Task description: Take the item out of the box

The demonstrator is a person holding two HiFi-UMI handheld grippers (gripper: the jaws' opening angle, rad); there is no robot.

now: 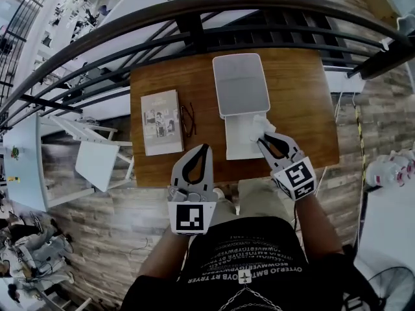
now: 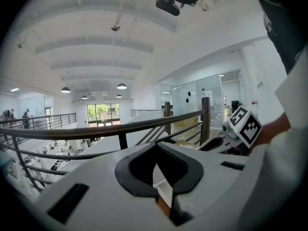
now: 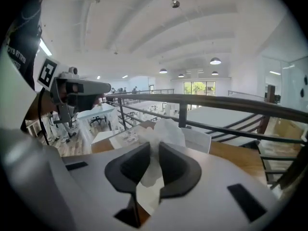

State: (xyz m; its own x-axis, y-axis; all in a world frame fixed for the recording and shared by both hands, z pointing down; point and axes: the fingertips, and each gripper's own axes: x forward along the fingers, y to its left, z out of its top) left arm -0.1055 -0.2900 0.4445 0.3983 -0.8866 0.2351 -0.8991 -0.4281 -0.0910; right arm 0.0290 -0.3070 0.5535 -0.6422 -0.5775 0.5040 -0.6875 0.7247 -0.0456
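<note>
Head view: right hand-held gripper, jaws clamped on a wad of crumpled white paper over the 2 o'clock corner of the open white box, whose lid lies at 12 o'clock. Left hand-held gripper, jaws together and empty, at the near edge of the wooden surface. Booklet and eyeglasses at the box's 9 o'clock.

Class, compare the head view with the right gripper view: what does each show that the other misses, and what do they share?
Head view only: the glasses lying on the wooden table. Right gripper view only: the ceiling lamps. Both: the right gripper, its jaws shut on crumpled white paper, the wooden table and the railing.
</note>
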